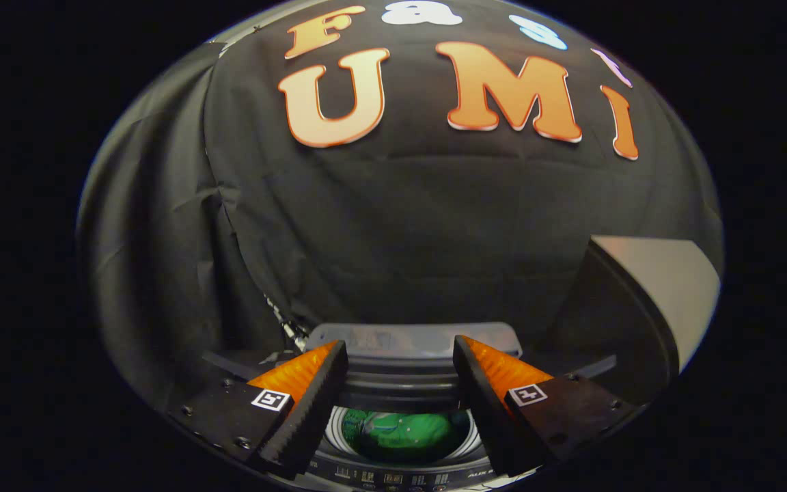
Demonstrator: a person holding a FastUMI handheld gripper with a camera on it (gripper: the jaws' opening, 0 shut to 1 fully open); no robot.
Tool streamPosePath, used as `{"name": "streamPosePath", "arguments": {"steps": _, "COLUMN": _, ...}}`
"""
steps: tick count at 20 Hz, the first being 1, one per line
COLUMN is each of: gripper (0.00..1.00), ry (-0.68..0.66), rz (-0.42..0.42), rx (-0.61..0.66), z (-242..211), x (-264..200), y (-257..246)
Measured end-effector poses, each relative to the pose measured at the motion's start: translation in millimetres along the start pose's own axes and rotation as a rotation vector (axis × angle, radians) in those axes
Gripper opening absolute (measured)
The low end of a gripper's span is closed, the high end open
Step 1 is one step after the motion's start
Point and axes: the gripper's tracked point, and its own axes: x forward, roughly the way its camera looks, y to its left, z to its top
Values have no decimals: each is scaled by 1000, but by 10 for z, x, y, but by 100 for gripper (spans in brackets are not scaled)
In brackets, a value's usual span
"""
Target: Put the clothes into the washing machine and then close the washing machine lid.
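Observation:
My gripper (400,355) is open, its two fingers spread wide with nothing between them. Below and between the fingers lies the round drum opening of the washing machine (404,471). A green piece of clothing (404,432) rests inside the drum. Just beyond the fingertips stands the machine's raised lid (412,339), a grey translucent panel tilted up at the back. The gripper hovers above the front of the machine, apart from the clothing and from the lid.
A dark curved object with a pale flat top (646,301) stands to the right of the machine. Black cloth (400,225) hangs behind and to the left. A control strip (393,478) runs along the machine's near edge.

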Motion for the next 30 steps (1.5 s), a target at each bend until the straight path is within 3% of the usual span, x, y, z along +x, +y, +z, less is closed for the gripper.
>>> {"name": "streamPosePath", "arguments": {"steps": 8, "gripper": 99, "ry": 193, "rz": 2, "rx": 19, "z": -1084, "x": 205, "y": -37}}
{"name": "streamPosePath", "arguments": {"steps": 12, "gripper": 99, "ry": 232, "rz": 17, "rx": 23, "z": -1286, "x": 207, "y": -12}}
{"name": "streamPosePath", "arguments": {"steps": 21, "gripper": 99, "ry": 64, "rz": 44, "rx": -4, "z": -324, "x": -487, "y": 13}}
{"name": "streamPosePath", "arguments": {"steps": 30, "gripper": 98, "ry": -192, "rz": -13, "rx": -22, "z": 756, "x": -1713, "y": -441}}
